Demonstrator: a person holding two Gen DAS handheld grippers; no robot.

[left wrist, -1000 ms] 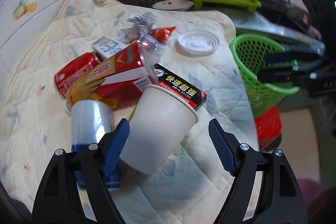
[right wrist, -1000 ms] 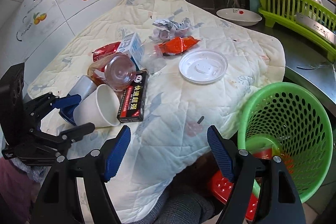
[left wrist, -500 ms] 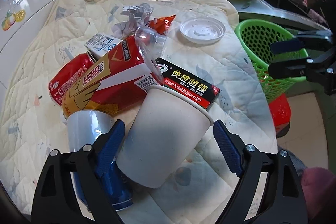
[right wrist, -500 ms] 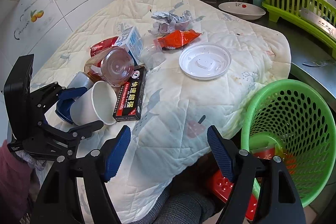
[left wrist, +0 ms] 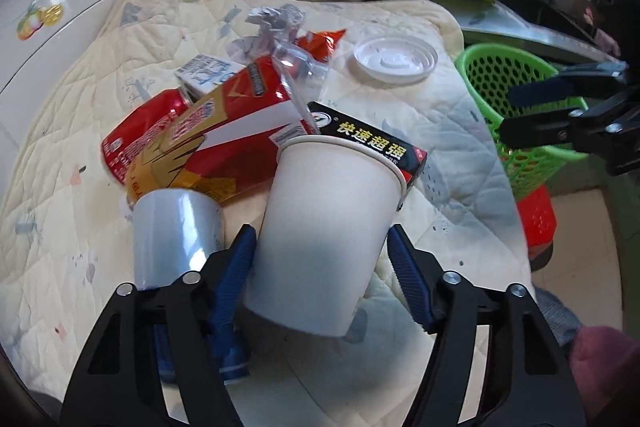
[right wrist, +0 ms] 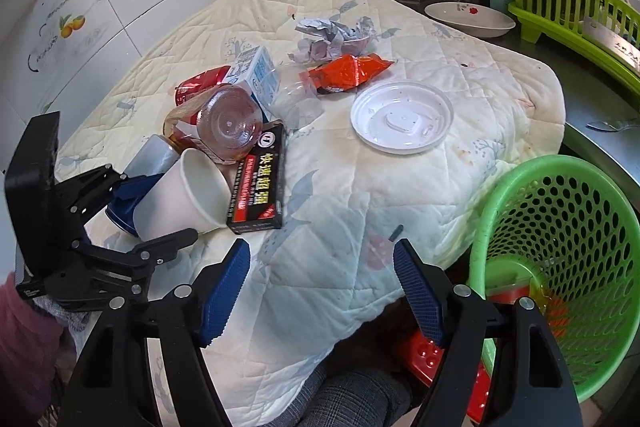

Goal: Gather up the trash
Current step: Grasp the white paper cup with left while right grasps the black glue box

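Note:
A white paper cup (left wrist: 324, 227) lies on its side on the quilted cloth (left wrist: 72, 75), also seen in the right wrist view (right wrist: 180, 203). My left gripper (left wrist: 320, 259) has closed on it; both blue pads touch its sides. Beside it lie a silver-blue can (left wrist: 176, 235), a red-gold bottle (left wrist: 208, 139), a black box (left wrist: 368, 143), a red can (left wrist: 136, 131), a small carton (left wrist: 208, 71), an orange wrapper (right wrist: 348, 71), crumpled foil (right wrist: 332, 35) and a white lid (right wrist: 402, 115). My right gripper (right wrist: 322, 291) is open and empty above the cloth's near edge.
A green mesh basket (right wrist: 568, 259) stands at the right off the cloth's edge, with a red stool (left wrist: 536, 223) under it. A green dish rack (right wrist: 572, 11), a plate (right wrist: 468, 19) and utensils stand at the back on the counter. A tiled wall is at the left.
My left gripper moved forward around the paper cup and its jaws narrowed until the pads touch the cup. The right gripper drifted slightly and stayed open.

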